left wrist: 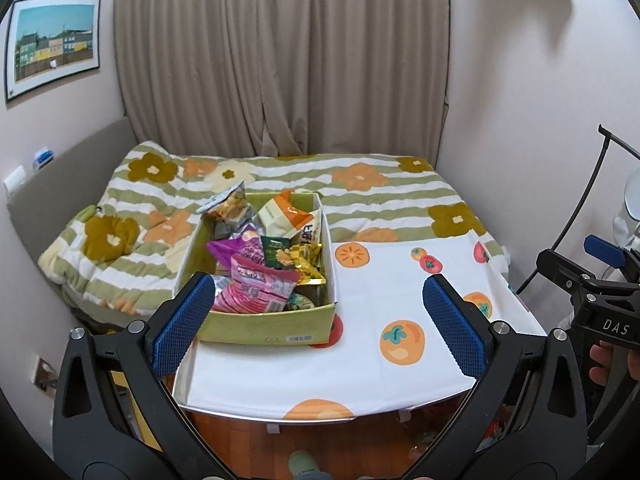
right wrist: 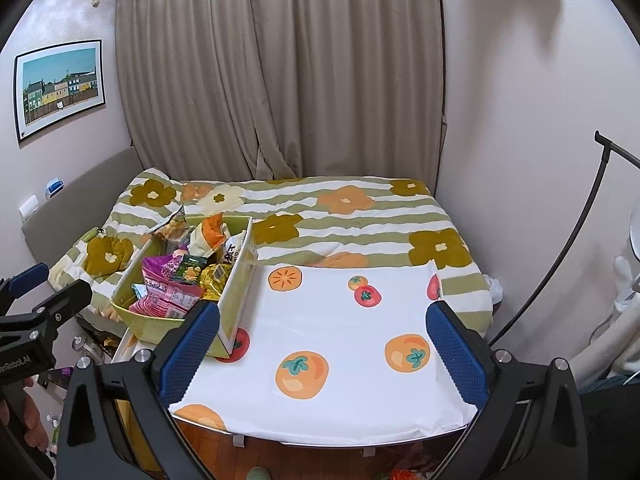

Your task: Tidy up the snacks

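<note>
left wrist view: our left gripper hangs with its blue pads spread wide, nothing between them. at about eleven o'clock from it sits the green box, on the left part of the table with its fruit-print cover. the snack bags are heaped inside: a pink bag nearest us, a purple bag behind it, gold packets at its two o'clock, an orange-and-white bag and a silver bag standing up at the far end. the right gripper's body shows at three o'clock, by the frame edge.

right wrist view: our right gripper is likewise wide apart and empty, over bare cover. the box lies at ten o'clock; the rest of the table carries no snack.

so the snacks lie gathered in the box. that would fit a sorted finish or a jumble waiting to be laid out; we cannot say which.

as for handling, we judge the bags light, puffed, crinkly and slick, their contents easily crushed. a pinch on a flat sealed top edge should hold best, with gentle pressure.
</note>
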Demonstrator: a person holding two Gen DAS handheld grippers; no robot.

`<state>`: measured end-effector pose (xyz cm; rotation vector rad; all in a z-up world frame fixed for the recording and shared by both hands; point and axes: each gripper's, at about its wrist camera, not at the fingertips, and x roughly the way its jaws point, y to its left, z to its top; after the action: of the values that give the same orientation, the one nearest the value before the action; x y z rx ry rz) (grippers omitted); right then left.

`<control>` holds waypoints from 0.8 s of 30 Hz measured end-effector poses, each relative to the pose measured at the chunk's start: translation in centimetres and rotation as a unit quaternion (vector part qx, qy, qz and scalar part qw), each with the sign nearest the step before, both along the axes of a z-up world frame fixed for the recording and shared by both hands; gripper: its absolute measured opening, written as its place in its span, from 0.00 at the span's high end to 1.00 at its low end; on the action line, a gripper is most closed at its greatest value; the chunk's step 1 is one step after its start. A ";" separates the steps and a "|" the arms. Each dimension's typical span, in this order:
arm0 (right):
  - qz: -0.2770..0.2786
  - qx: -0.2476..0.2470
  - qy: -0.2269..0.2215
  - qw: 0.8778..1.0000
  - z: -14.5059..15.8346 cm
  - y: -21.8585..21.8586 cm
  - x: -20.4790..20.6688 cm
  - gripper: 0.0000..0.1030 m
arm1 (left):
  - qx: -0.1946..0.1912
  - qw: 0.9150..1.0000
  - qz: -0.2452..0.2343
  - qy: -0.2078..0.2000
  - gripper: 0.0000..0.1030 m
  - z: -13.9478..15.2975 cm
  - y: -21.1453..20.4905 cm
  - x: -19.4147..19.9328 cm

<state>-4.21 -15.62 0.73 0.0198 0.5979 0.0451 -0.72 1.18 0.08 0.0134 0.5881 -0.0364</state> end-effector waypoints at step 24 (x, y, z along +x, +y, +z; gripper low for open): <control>-0.003 0.000 0.001 1.000 0.0 -0.3 0.1 0.00 | -0.003 1.000 0.001 0.002 0.00 -0.2 -0.2 0.4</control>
<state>-4.09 -15.93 0.73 0.0222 0.6002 0.0395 -0.31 1.00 -0.11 0.0077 0.5919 -0.0369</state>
